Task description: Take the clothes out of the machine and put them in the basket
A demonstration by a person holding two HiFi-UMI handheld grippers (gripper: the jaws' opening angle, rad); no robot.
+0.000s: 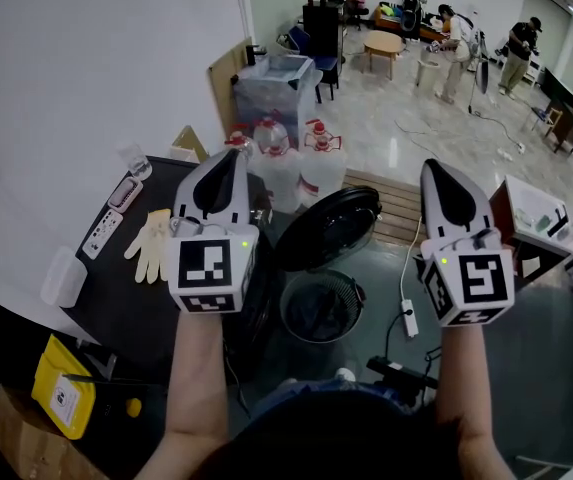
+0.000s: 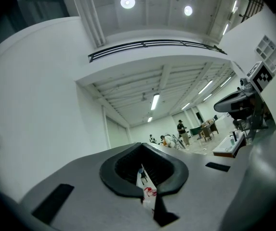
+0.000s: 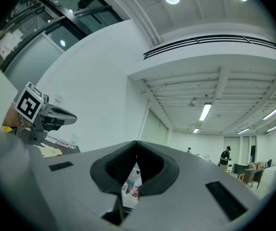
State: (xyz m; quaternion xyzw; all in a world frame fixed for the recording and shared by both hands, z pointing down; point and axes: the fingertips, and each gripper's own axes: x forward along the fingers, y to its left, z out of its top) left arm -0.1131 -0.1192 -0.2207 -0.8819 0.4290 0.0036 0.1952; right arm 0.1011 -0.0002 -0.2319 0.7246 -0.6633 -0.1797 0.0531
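Note:
In the head view I hold both grippers up side by side above the floor. My left gripper [image 1: 228,160] is shut with nothing in it, and so is my right gripper [image 1: 437,171]. Below and between them stands the machine's round drum [image 1: 319,308], dark inside, with its black lid [image 1: 329,226] raised behind it. I make out no clothes and no basket. In the left gripper view the jaws [image 2: 140,150] are together and point slightly upward at the room; the right gripper view shows its jaws [image 3: 137,146] the same way.
A black table [image 1: 136,298] at the left carries a pale glove [image 1: 149,245] and a power strip [image 1: 103,233]. Large water bottles [image 1: 318,163] and a plastic bin [image 1: 274,88] stand behind the machine. A power strip [image 1: 409,316] lies on the floor. People work far back.

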